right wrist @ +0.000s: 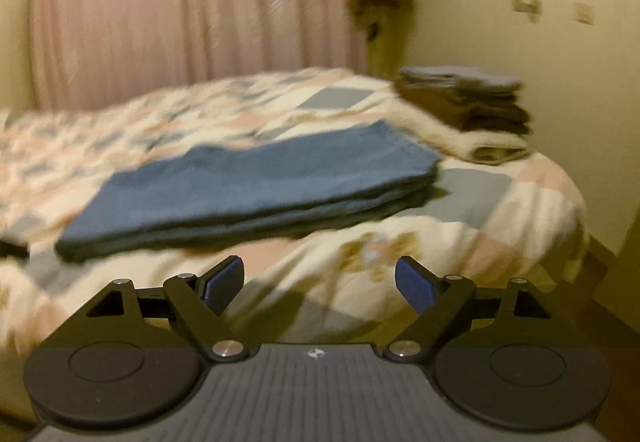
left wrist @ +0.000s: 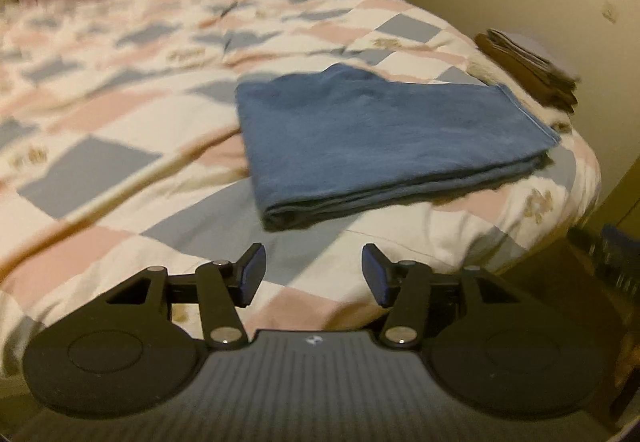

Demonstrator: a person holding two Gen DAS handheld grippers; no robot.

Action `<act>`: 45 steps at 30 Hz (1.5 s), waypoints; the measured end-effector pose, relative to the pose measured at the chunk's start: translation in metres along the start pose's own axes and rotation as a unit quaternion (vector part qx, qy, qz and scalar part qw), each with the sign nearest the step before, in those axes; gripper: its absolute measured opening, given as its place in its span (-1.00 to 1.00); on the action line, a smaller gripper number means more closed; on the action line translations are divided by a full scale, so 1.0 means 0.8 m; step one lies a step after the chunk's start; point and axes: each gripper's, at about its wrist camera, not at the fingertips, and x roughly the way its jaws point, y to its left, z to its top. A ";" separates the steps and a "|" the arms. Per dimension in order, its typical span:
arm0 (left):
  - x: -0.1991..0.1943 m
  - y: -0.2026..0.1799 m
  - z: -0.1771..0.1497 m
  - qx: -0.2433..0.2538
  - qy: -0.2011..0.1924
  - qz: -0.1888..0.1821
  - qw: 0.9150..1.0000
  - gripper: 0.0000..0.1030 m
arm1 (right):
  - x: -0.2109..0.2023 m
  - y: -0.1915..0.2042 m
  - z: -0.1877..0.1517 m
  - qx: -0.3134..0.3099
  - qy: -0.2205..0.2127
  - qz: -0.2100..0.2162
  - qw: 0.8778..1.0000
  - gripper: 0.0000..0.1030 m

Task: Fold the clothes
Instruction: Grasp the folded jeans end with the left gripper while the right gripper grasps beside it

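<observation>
Blue garment folded flat on bed, both grippers empty and apart from it

Blue garment (left wrist: pixel 384 138) lies as a neat layered rectangle on the patchwork quilt (left wrist: pixel 120 162), its near folded edge facing the left gripper (left wrist: pixel 314 274); a stack of dark folded clothes (right wrist: pixel 464 102) sits beyond the garment's far right corner, near the bed's edge by the wall. Left gripper fingers (left wrist: pixel 252 274) spread wide, nothing between them; right gripper (right wrist: pixel 320 284) likewise wide and empty, short of the garment's near edge. Risks, as judged: pinching only the top layer would peel the fold open; dragging it across the soft, rumpled quilt could skew the layers; setting it on the stack off-centre could tip that pile over the bed's edge. Both views blurred, so edge detail uncertain
</observation>
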 end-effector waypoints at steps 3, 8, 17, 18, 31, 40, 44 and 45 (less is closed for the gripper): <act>0.015 0.042 0.018 -0.038 0.002 0.004 0.999 -0.05 | 0.019 0.053 0.001 -0.081 -0.020 0.039 0.996 0.62; 0.039 0.091 0.042 -0.079 0.013 0.010 0.997 -0.06 | 0.049 0.167 -0.004 -0.238 -0.080 0.113 0.961 0.57; 0.119 0.123 0.094 -0.129 0.056 -0.067 0.988 -0.06 | 0.116 0.283 -0.043 -0.413 -0.097 0.112 0.899 0.41; 0.129 0.126 0.100 -0.139 0.060 -0.079 0.985 -0.06 | 0.121 0.287 -0.045 -0.419 -0.100 0.102 0.897 0.32; 0.261 0.158 0.171 -0.223 0.080 -0.165 0.957 -0.07 | 0.156 0.331 -0.063 -0.462 -0.111 0.035 0.879 -0.09; 0.270 0.145 0.180 -0.205 0.060 -0.147 0.966 -0.58 | 0.172 0.333 -0.058 -0.438 -0.112 0.054 0.890 -0.58; 0.227 0.121 0.203 -0.189 0.022 -0.128 0.973 -0.72 | 0.146 0.291 0.000 -0.336 -0.111 0.107 0.929 -0.69; 0.213 0.110 0.211 -0.181 0.008 -0.123 0.976 -0.73 | 0.138 0.277 0.019 -0.301 -0.109 0.124 0.939 -0.69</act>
